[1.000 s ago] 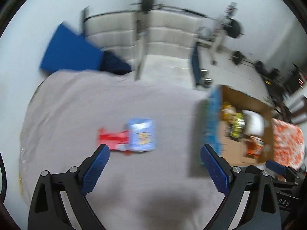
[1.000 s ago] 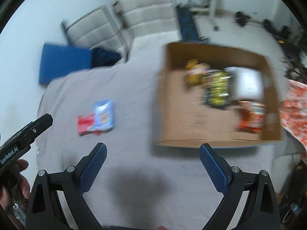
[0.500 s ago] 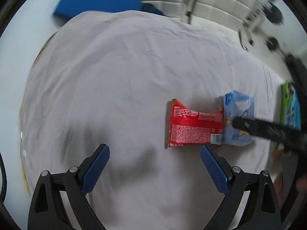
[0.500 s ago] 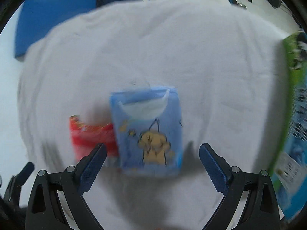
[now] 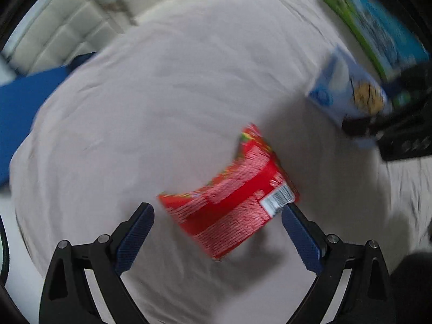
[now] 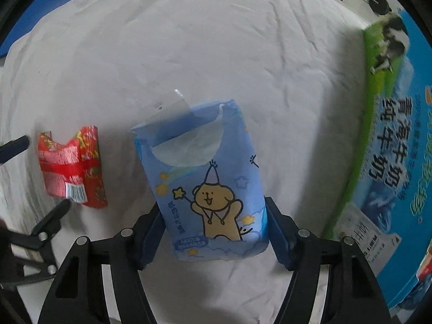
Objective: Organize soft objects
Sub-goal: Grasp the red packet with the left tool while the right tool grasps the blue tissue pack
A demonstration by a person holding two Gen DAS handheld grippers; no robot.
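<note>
Rumpled grey sheet (image 6: 243, 54) under packets, padded white headboard (image 5: 62, 35) behind.

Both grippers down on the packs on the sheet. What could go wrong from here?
1. The right gripper, jaws just closing, pinches only the blue tissue pack's lower end; the soft pack may sag or slip when lifted.
2. The left gripper is open around the red packet, which lies skewed; closing could catch just a corner.
3. The grippers work close together and may collide.

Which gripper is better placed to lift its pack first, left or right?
Right. The right gripper has just been closing and its fingers flank the blue tissue pack. The left gripper is wide open above the red pack.
</note>
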